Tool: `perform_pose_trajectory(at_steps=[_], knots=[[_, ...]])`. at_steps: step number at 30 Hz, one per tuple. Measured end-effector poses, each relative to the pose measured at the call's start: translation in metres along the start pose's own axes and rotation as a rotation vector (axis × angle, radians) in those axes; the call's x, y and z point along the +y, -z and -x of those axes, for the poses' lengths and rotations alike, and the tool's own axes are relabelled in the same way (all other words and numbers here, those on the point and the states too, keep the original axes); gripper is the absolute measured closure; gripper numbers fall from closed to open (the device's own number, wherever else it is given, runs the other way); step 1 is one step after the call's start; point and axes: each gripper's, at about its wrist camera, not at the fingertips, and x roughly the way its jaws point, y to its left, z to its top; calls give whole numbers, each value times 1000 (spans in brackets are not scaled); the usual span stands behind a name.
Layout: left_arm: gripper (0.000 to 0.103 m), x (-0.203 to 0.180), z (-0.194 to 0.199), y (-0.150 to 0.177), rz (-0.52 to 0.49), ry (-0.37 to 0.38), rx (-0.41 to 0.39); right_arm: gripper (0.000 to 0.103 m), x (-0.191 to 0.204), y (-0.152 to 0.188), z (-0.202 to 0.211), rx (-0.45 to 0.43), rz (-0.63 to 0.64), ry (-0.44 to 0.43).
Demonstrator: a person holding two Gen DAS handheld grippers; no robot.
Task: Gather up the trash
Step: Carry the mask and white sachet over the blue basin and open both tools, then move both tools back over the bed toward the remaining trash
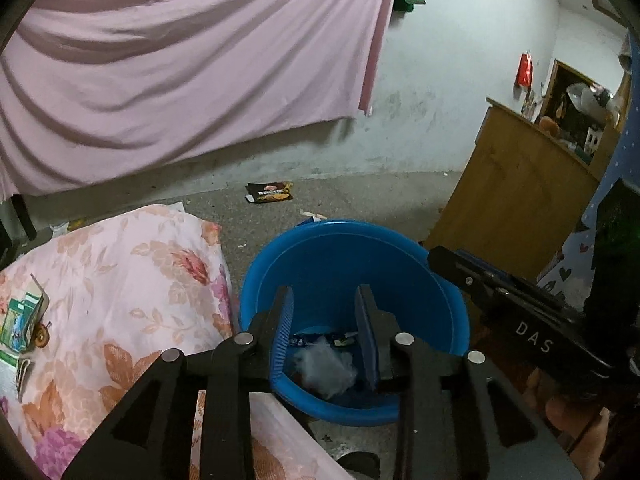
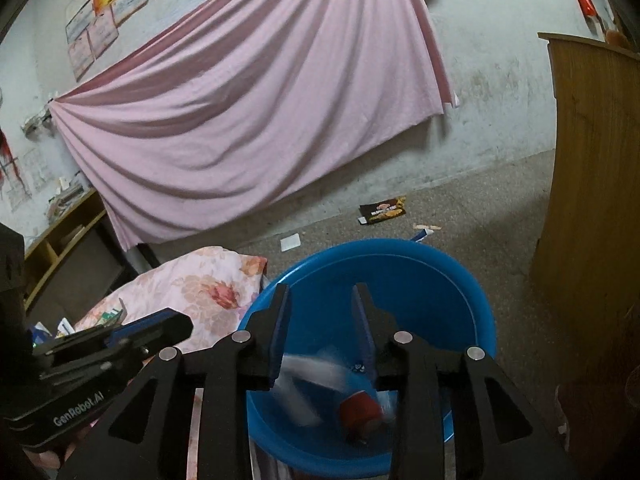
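A pink sheet (image 2: 248,112) drapes the far wall of a bedroom, above a speckled floor (image 2: 480,208) and a bed with a floral quilt (image 1: 132,272). Between the bed and a wooden cabinet (image 1: 512,200) stands a blue bucket (image 1: 384,248), and both hand-held tools hang over its mouth, angled down into it. The left gripper (image 1: 325,300) has its fingers apart with nothing between the pads; seen past them, a crumpled clear plastic wad (image 1: 328,368) and a dark wrapper (image 1: 304,340) lie at the bucket's bottom. The right gripper (image 2: 320,292) likewise stands parted and empty, with a blurred white-and-red piece of trash (image 2: 356,404) below it inside the bucket, seemingly mid-fall. What remains to collect lies beyond the bucket, straight ahead of both sets of fingers: a black snack packet (image 2: 384,211) flat on the floor near the wall, its long side running roughly parallel to the wall, with a white card (image 2: 290,242) just short of it and to the left, as the right wrist view shows. Neither hand looks clearly nearer, so either would probably have to reach over the bucket
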Motion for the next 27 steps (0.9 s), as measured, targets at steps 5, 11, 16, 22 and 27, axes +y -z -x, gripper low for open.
perform_pose_trajectory(at_steps=[5, 11, 16, 22, 27], knots=[[76, 6, 11, 3, -1, -37, -22, 71, 0, -1, 1, -12, -3, 0], [76, 21, 39, 4, 18, -89, -76, 65, 3, -3, 3, -41, 7, -11], [75, 40, 70, 4, 39, -148, -135, 60, 23, -6, 7, -79, 51, -32], [58, 74, 116, 14, 79, -251, -236, 56, 62, -10, 11, -145, 136, -81], [42, 110, 156, 29, 124, -355, -321, 22, 98, -11, 20, -265, 191, -116]])
